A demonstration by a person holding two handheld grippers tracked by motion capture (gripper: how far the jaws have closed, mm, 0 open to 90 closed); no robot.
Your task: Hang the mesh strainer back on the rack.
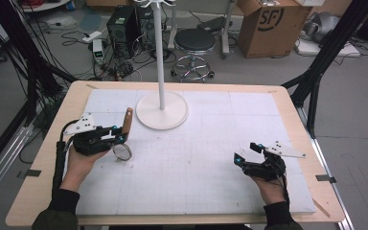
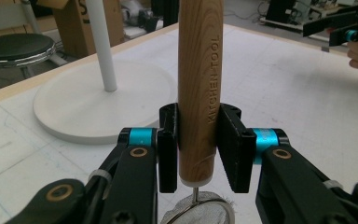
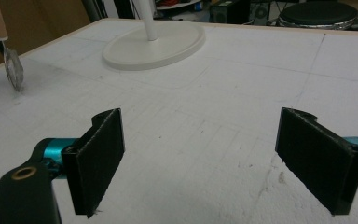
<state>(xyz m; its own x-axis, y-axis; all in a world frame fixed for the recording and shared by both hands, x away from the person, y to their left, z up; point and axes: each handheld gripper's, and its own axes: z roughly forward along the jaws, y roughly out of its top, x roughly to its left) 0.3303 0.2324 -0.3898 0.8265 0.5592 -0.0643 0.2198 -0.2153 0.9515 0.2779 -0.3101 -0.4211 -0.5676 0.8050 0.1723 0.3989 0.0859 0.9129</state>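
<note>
A small strainer with a wooden handle (image 2: 198, 93) marked "KITCHEN TOOL" stands upright between the pads of my left gripper (image 2: 198, 149), which is shut on the handle near its lower end. Its round mesh head (image 1: 122, 152) hangs just over the white mat at the table's left; the handle (image 1: 127, 120) points up beside the stand's base. In the right gripper view the strainer (image 3: 13, 70) appears at far left. My right gripper (image 3: 214, 158) is open with nothing between its pads, held low over the mat (image 1: 196, 163) at the right (image 1: 249, 154).
A white pole stand with a round base (image 1: 162, 111) sits at the mat's far middle, close to the strainer handle. Beyond the table stand a black stool (image 1: 194, 40), a cardboard box (image 1: 273, 24) and cables on the floor. Black frame legs flank the table.
</note>
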